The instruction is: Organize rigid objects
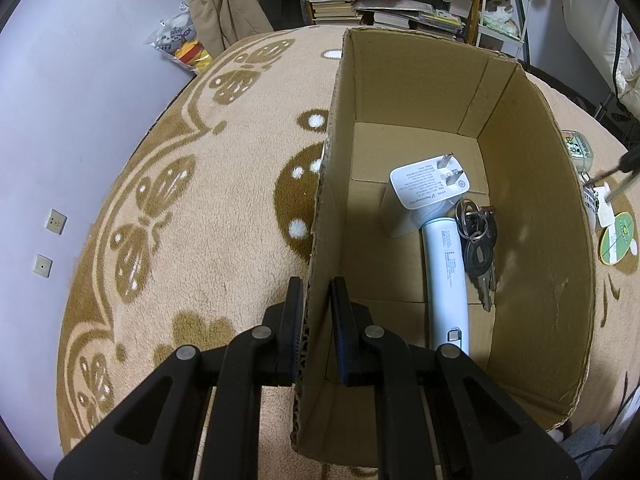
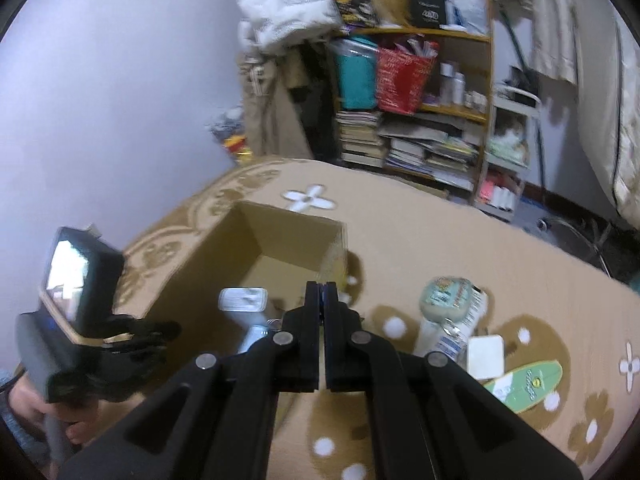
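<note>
An open cardboard box (image 1: 400, 80) stands on the patterned rug. My left gripper (image 1: 316, 284) is shut on the box's left wall near its front corner, one finger outside and one inside. On the box floor lie a white charger plug (image 1: 428, 184), a white power bank (image 1: 446, 272) and a bunch of keys (image 1: 478, 240). In the right wrist view my right gripper (image 2: 321, 288) is shut with nothing in it, raised above the rug by the box's (image 2: 224, 264) right wall. The charger (image 2: 243, 300) shows inside the box.
On the rug right of the box lie a round pale-green case (image 2: 444, 300), a printed packet (image 2: 460, 332), a white square box (image 2: 485, 356) and a green oval card (image 2: 528, 384). A cluttered bookshelf (image 2: 420, 140) stands behind. A person's hand (image 2: 76, 432) is at lower left.
</note>
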### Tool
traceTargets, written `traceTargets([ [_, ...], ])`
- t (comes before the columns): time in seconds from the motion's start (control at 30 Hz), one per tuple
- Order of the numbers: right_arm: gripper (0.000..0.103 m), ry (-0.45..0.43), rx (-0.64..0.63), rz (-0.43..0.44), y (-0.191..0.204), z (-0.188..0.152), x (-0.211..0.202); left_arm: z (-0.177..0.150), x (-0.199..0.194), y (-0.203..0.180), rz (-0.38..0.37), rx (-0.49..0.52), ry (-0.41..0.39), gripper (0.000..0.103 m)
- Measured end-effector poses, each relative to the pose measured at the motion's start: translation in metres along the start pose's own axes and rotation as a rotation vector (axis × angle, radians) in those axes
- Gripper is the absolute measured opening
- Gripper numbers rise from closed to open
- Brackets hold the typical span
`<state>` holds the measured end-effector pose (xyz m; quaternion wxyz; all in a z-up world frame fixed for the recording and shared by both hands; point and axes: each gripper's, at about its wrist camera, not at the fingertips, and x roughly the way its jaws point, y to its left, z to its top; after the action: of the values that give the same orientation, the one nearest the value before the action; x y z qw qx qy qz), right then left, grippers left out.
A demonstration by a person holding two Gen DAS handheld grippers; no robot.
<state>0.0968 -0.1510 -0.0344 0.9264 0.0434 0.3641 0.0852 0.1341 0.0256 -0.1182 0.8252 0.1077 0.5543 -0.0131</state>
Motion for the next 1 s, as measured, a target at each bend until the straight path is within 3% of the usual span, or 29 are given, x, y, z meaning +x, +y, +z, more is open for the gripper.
traceTargets([
  [0.43, 0.003, -0.047, -0.061, 0.095, 0.049, 0.005, -0.019, -0.001, -0.001, 0.0, 0.0, -0.005, -0.001, 0.013],
  [0.6, 0.003, 0.018, -0.071, 0.12, 0.06, -0.007, 0.001, -0.002, -0.001, 0.0, -0.004, -0.009, -0.002, 0.013],
  [0.77, 0.003, 0.104, -0.087, 0.084, 0.063, -0.02, 0.022, -0.002, -0.001, 0.0, -0.001, -0.005, -0.004, 0.013],
  [1.0, 0.003, 0.158, -0.094, 0.028, 0.06, -0.028, 0.032, -0.002, -0.001, 0.002, -0.019, -0.025, 0.002, 0.013],
])
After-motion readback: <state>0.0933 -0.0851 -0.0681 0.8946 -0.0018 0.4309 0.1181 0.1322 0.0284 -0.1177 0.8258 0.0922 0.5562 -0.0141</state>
